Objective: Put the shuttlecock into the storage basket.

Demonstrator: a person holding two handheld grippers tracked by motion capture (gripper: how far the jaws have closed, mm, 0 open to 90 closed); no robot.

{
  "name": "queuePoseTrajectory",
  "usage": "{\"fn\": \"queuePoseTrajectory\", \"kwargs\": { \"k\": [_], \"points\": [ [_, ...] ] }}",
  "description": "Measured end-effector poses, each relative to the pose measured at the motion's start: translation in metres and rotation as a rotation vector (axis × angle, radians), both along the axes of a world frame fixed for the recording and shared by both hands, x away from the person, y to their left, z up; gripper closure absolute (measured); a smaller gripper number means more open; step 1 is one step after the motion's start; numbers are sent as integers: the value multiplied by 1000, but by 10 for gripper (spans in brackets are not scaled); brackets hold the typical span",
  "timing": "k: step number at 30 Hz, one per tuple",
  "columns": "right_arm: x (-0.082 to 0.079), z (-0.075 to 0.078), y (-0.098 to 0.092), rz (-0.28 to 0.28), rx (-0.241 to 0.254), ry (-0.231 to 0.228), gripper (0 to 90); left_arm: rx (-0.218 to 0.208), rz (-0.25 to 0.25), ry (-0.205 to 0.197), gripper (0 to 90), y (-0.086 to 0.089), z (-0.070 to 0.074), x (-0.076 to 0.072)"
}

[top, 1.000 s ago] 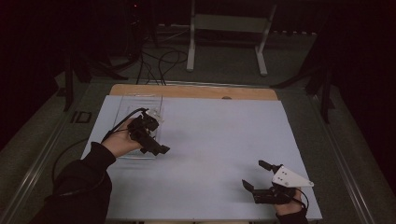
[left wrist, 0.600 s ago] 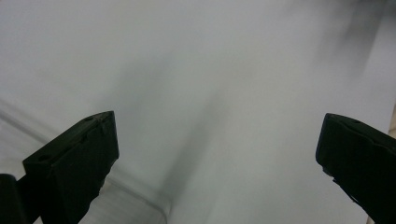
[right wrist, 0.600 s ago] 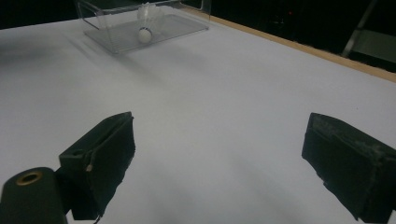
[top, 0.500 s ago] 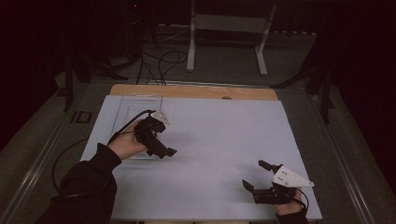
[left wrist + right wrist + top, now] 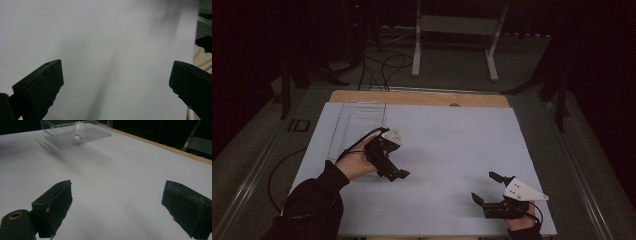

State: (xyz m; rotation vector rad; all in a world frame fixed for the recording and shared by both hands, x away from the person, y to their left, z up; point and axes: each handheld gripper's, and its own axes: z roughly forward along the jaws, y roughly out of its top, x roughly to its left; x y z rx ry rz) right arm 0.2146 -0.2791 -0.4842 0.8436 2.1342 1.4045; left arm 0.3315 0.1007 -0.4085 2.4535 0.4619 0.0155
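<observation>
- A desk [image 5: 452, 150] covered by a pale sheet, seen from above in a dim room; a person's two hands each hold a gripper over it.
- The left gripper [image 5: 394, 170] hangs above the desk just right of a clear plastic box [image 5: 357, 127]. In the left gripper view its fingers [image 5: 41, 87] stand wide apart with nothing between them, only bare sheet below.
- The right gripper [image 5: 484, 192] sits near the front right corner of the desk, well apart from the box. In the right gripper view its fingers [image 5: 53, 206] are also spread wide and empty.
- The clear plastic box lies at the far left of the desk. In the right gripper view it is a shallow, open-topped tray [image 5: 75, 135], and one white shuttlecock [image 5: 78, 131] stands inside it, cork end down on the floor of the box, feathers up. Nothing else can be made out in the box.
- Judging from this, the shuttlecock is placed and the step in hand is moving the left gripper clear.
- To do that well, keep the fingers open and lifted off the sheet, and steer away from the box wall so the light tray is not nudged and the shuttlecock does not tip.
</observation>
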Motion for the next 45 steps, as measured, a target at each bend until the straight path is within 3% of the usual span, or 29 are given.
{"fn": "queuePoseTrajectory", "kwargs": {
  "k": [7,15,17,27,35,40,45],
  "points": [
    [0,0,0,0,0,1,92,-8,-54,-13,1,-10,-10,-11],
    [0,0,0,0,1,0,92,-1,-65,-12,1,-15,-22,-25],
    [0,0,0,1,0,1,92,-17,-74,1,1,-15,-26,-29],
    [0,0,0,1,0,1,92,-16,-96,7,1,-8,-41,-39],
    [0,0,0,2,-1,2,92,-27,-81,9,1,0,-50,-46],
    [0,0,0,2,-5,5,92,-6,-50,-29,8,7,-56,-53],
    [0,0,0,3,-4,7,92,-13,-46,-18,8,16,-60,-59]
  ]
}}
